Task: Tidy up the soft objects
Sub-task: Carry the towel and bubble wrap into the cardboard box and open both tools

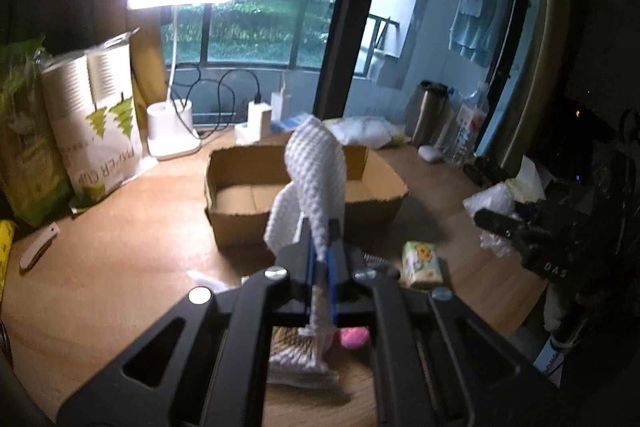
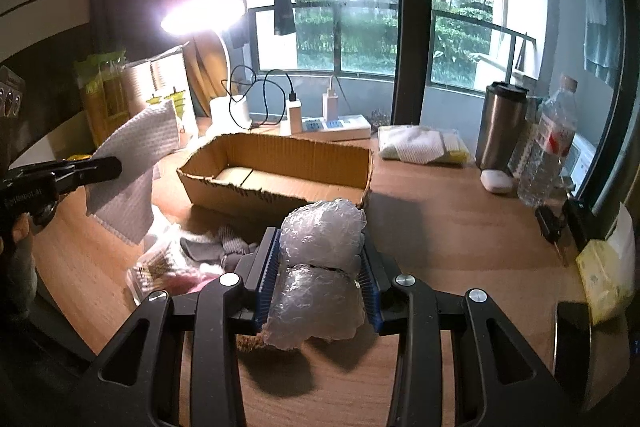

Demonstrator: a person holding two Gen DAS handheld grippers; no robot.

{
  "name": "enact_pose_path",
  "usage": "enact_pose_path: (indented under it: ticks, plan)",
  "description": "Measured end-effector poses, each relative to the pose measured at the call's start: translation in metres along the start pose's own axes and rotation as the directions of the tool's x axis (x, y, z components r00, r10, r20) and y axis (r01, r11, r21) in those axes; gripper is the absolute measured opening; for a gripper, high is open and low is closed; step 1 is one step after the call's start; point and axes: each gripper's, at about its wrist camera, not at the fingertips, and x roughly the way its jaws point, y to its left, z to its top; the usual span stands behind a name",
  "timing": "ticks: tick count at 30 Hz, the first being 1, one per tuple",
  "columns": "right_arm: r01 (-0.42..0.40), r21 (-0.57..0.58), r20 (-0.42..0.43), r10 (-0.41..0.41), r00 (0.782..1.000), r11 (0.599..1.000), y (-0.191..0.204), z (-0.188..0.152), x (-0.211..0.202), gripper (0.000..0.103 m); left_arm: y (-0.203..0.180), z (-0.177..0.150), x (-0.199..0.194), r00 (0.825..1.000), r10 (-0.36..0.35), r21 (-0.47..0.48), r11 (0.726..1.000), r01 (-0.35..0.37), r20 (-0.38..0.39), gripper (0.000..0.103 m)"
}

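Note:
My left gripper (image 1: 320, 247) is shut on a white waffle-textured cloth (image 1: 314, 179) and holds it up in the air in front of the open cardboard box (image 1: 380, 203). The same cloth (image 2: 136, 155) and left gripper (image 2: 114, 165) show at the left of the right wrist view. My right gripper (image 2: 320, 255) is shut on a wad of clear bubble wrap (image 2: 320, 259), held above the desk just before the box (image 2: 280, 199). In the left wrist view the right gripper (image 1: 496, 221) with the bubble wrap (image 1: 490, 203) is at the right. The box looks empty.
Grey socks (image 2: 220, 247) and pink soft items (image 2: 192, 277) lie on the wooden desk (image 2: 460, 227) below the grippers. A tissue pack (image 1: 422, 265), lamp base (image 1: 172, 131), paper-cup bag (image 1: 96, 123), steel tumbler (image 2: 502, 123), water bottle (image 2: 550, 143), power strip (image 2: 336, 127) and a cloth package (image 2: 424, 143) ring the desk.

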Motion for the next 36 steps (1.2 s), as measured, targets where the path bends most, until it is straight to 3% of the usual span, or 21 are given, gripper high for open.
enact_pose_path:
  ticks: [26, 36]
  plan:
    - [-0.041, -0.030, 0.050, 0.042, 0.998, 0.999, -0.021, 0.057, 0.052, 0.039, -0.015, 0.056, 0.054, 0.993, -0.036, 0.019, 0.999, 0.034, 0.113, 0.005]
    - [-0.054, -0.023, 0.053, 0.055, 0.997, 0.998, -0.031, 0.072, 0.080, 0.039, -0.015, 0.066, 0.091, 0.994, -0.047, 0.013, 0.999, 0.046, 0.101, 0.005]
